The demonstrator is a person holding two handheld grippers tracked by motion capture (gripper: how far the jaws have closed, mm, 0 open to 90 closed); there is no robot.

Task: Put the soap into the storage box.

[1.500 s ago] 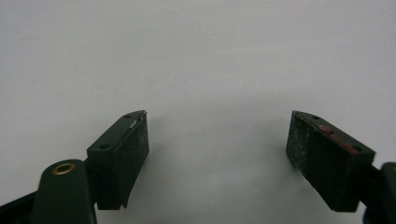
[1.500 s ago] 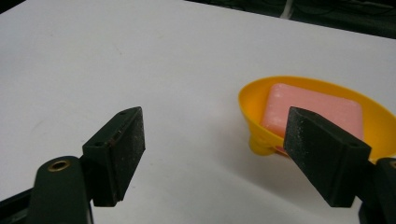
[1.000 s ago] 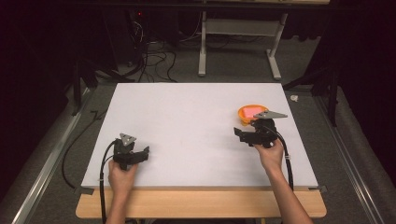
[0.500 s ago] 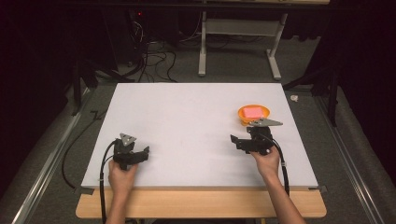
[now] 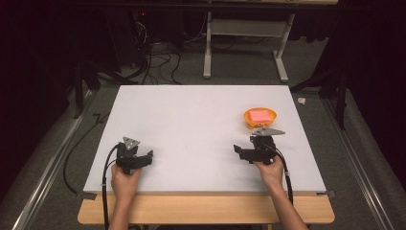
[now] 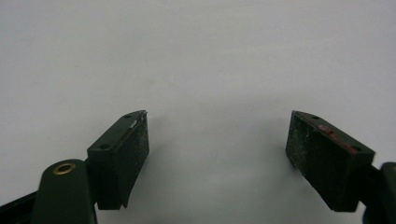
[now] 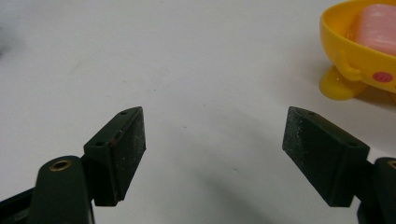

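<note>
Two items on the white table (image 5: pixel 191 124), one inside the other.

Item 1: yellow bowl (image 5: pixel 260 117), small, footed, standing upright toward the table's far right, just beyond the right gripper (image 5: pixel 249 152). Judged to be moulded plastic: light, stiff, smooth, likely to skid if pushed. In the right gripper view the bowl (image 7: pixel 359 60) shows a stubby foot, a small side lug and a pink dot on its wall. Best hold is probably the rim, one finger inside and one outside; the rounded wall would likely slip.

Item 2: pink block (image 5: pixel 260 115), lying in the bowl, rounded corners, matte. Looks like soap or a sponge; which of the two cannot be told. Probably light; take it across its short sides from above, since the bowl wall blocks a side approach.

Grippers: right gripper released, fingers (image 7: pixel 119 151) spread wide over bare table, nothing between them. Left gripper (image 5: pixel 139 160), near left of the table, likewise released, fingers (image 6: pixel 123 156) wide apart and empty.

Obstructions: none on the table. Cables, a desk frame and stands sit on the floor beyond.
</note>
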